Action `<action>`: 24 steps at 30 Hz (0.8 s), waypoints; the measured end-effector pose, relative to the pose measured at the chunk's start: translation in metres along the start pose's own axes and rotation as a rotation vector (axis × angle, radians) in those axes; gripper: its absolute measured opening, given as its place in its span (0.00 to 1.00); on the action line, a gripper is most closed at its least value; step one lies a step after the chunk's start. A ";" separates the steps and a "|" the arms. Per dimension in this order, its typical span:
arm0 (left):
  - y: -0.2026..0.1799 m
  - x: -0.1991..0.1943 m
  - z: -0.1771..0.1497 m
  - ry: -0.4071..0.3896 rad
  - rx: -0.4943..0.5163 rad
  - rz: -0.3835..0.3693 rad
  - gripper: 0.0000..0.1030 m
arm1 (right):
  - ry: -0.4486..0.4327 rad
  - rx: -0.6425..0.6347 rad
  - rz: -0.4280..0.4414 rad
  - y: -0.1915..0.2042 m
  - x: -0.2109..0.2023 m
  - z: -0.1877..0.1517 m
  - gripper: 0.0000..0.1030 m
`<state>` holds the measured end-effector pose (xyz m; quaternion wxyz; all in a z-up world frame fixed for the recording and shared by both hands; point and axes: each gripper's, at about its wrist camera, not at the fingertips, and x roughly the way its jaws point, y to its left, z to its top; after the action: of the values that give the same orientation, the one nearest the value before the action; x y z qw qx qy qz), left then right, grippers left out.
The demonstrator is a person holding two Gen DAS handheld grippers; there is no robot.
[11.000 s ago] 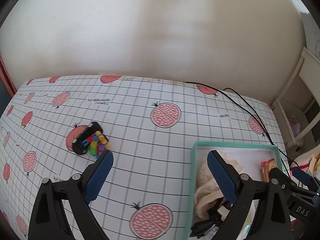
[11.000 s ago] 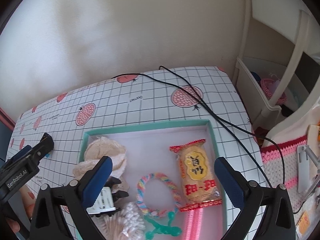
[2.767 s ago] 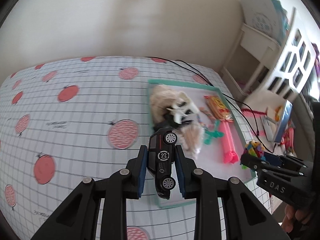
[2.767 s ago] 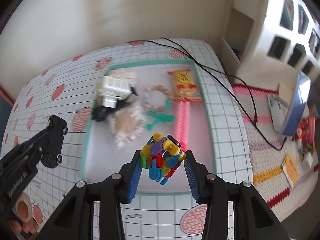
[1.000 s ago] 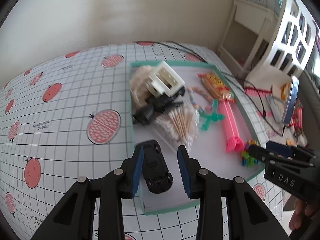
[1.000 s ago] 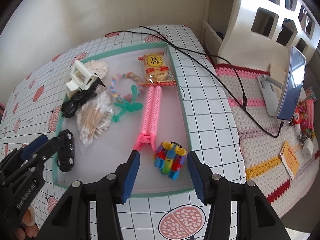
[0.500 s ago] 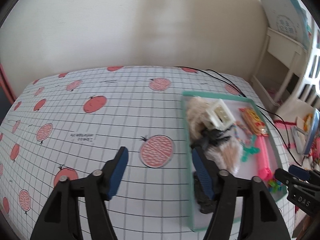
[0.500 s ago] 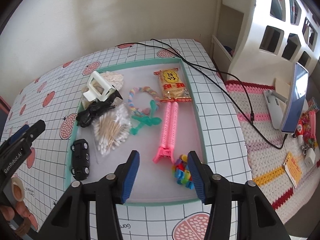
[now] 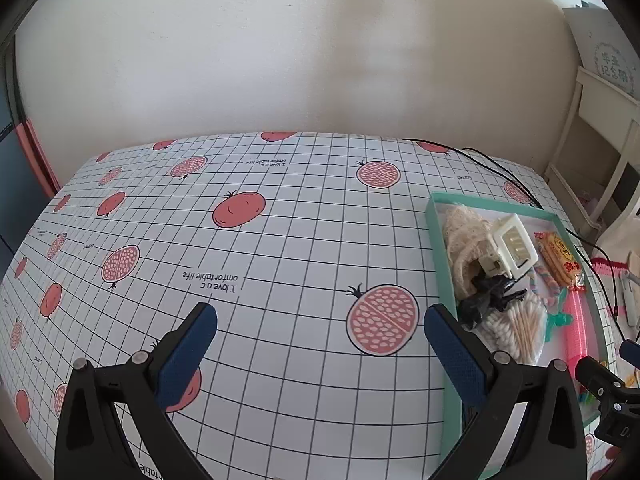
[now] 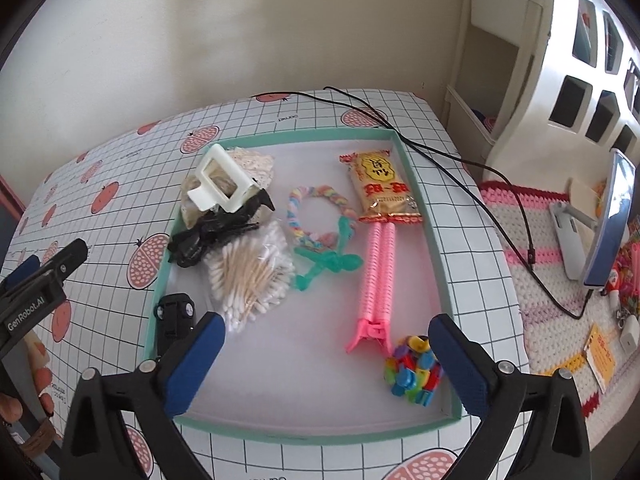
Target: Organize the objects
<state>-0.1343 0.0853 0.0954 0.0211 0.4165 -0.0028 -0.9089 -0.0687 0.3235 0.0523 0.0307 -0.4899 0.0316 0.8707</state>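
Observation:
A teal-rimmed tray [image 10: 424, 216] [image 9: 434, 224] lies on the pomegranate-print tablecloth. Inside it, the black toy car [image 10: 174, 322] rests at the near left corner and the colourful block toy [image 10: 414, 368] at the near right corner. My right gripper [image 10: 324, 356] hovers open over the tray's near part, with nothing between its fingers. My left gripper [image 9: 320, 344] is open above bare tablecloth to the left of the tray; it also shows at the left of the right wrist view as the left gripper [image 10: 44, 276].
The tray also holds a white clip [image 10: 218, 184], cotton swabs [image 10: 250, 272], a pink hair clip [image 10: 376, 280], a snack packet [image 10: 378, 184] and a braided ring [image 10: 316, 216]. A black cable [image 10: 460, 176] runs off the table's right edge. White shelving [image 10: 560, 80] stands right.
Both grippers have let go of their toys in the tray, opened wide and drawn back. The left one has swung left over the bare tablecloth.

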 end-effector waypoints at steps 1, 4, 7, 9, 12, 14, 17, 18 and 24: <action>0.002 0.001 0.001 -0.001 -0.004 -0.002 1.00 | -0.003 0.002 -0.002 0.001 0.001 0.000 1.00; 0.007 0.001 0.003 -0.010 -0.022 -0.017 1.00 | -0.010 0.020 0.002 0.002 0.002 0.002 1.00; 0.010 0.001 -0.001 -0.019 -0.028 -0.035 1.00 | -0.021 0.017 0.004 0.005 0.001 0.004 1.00; 0.011 0.000 -0.004 -0.020 -0.024 -0.050 1.00 | -0.032 0.005 -0.007 0.008 -0.002 0.004 1.00; 0.017 -0.007 -0.006 -0.032 -0.024 -0.057 1.00 | -0.042 0.018 0.006 0.010 -0.007 0.003 1.00; 0.021 -0.015 -0.005 -0.050 -0.017 -0.054 1.00 | -0.052 0.033 0.012 0.013 -0.013 0.003 1.00; 0.030 -0.031 -0.006 -0.080 -0.003 -0.043 1.00 | -0.077 0.039 0.013 0.018 -0.024 0.001 1.00; 0.033 -0.035 -0.007 -0.087 -0.003 -0.045 1.00 | -0.083 0.043 0.018 0.019 -0.028 0.000 1.00; 0.060 -0.061 -0.015 -0.101 -0.055 -0.071 1.00 | -0.113 0.037 0.026 0.030 -0.052 -0.014 1.00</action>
<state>-0.0811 0.0280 0.1327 0.0002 0.3694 0.0357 -0.9286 -0.0326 0.2909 0.0898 0.0300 -0.4389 0.0524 0.8965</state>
